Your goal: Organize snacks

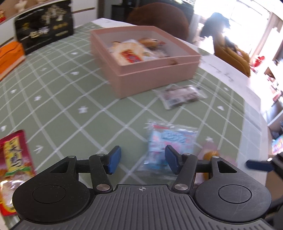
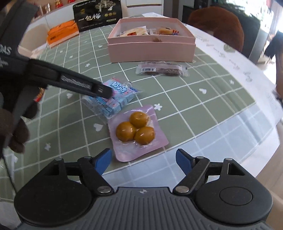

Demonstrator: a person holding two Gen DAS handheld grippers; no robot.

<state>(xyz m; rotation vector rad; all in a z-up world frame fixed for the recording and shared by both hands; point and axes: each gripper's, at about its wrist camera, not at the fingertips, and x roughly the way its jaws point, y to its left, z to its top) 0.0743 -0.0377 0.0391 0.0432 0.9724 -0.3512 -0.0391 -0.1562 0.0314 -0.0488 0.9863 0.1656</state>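
A blue and pink snack pack (image 1: 169,139) (image 2: 116,100) lies on the green checked tablecloth. My left gripper (image 1: 143,159) hangs open just above its near end, and the pads do not press on it. From the right wrist view that gripper's finger (image 2: 104,92) reaches in from the left over the pack. A pink pouch with three brown balls (image 2: 136,131) lies right in front of my right gripper (image 2: 143,161), which is open and empty. A pink box (image 1: 141,74) (image 2: 152,51) holding several snacks stands further back. A brown bar in clear wrap (image 1: 180,96) (image 2: 161,69) lies in front of the box.
A red snack packet (image 1: 14,159) lies at the near left. A black bag (image 2: 97,14) and an orange box (image 2: 61,33) stand at the table's far left. The table edge (image 2: 221,141) curves close on the right. A gloved hand (image 2: 16,134) is at the left.
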